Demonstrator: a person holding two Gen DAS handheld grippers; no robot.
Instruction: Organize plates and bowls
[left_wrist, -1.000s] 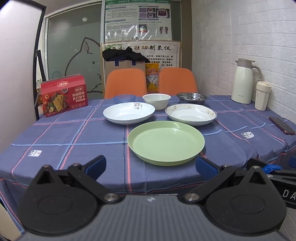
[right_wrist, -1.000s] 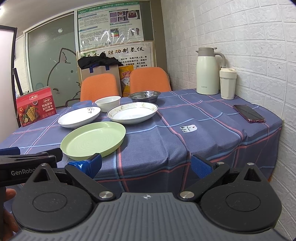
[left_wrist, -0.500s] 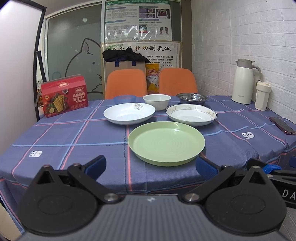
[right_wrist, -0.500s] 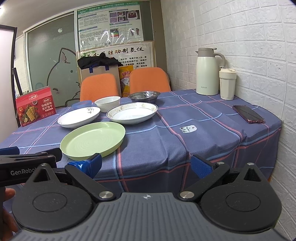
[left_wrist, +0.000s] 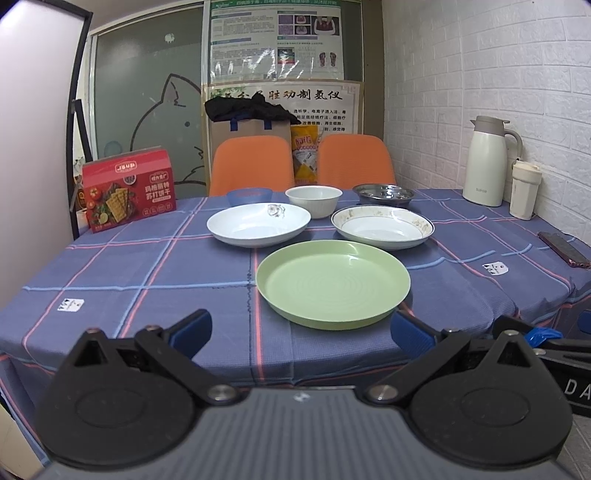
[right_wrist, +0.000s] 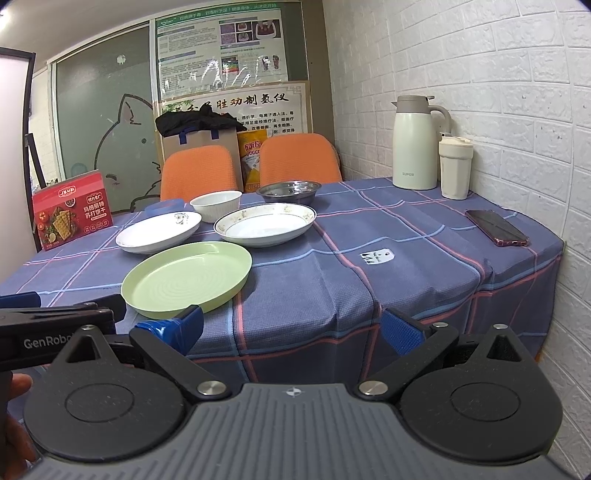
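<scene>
Left wrist view: left tongs (left_wrist: 300, 326) spread wide apart, empty, hovering at the near edge of the worktop (left_wrist: 147, 280). Green plate (left_wrist: 333, 282) just ahead at 12 o'clock, slightly toward 1, flat on the cloth, not touched. White plate (left_wrist: 258, 224) farther off at 11 o'clock; patterned-rim plate (left_wrist: 382, 227) at 1 o'clock. Beyond them, white bowl (left_wrist: 314, 198), blue bowl (left_wrist: 249, 195) and metal bowl (left_wrist: 383, 194) in a row. Cracker box (left_wrist: 128, 189) far at 10 o'clock.

Right wrist view: right tongs (right_wrist: 291, 326) also spread wide, gripping nothing, short of the worktop's near edge. Green plate (right_wrist: 186, 278) at 10 o'clock, near the left fingertip but apart from it. White plate (right_wrist: 159, 232) and patterned-rim plate (right_wrist: 265, 224) behind it, around 11 and 12 o'clock. Phone (right_wrist: 496, 232) at 2 o'clock; thermos (right_wrist: 415, 142) and cup (right_wrist: 455, 168) far at 1 o'clock.
</scene>
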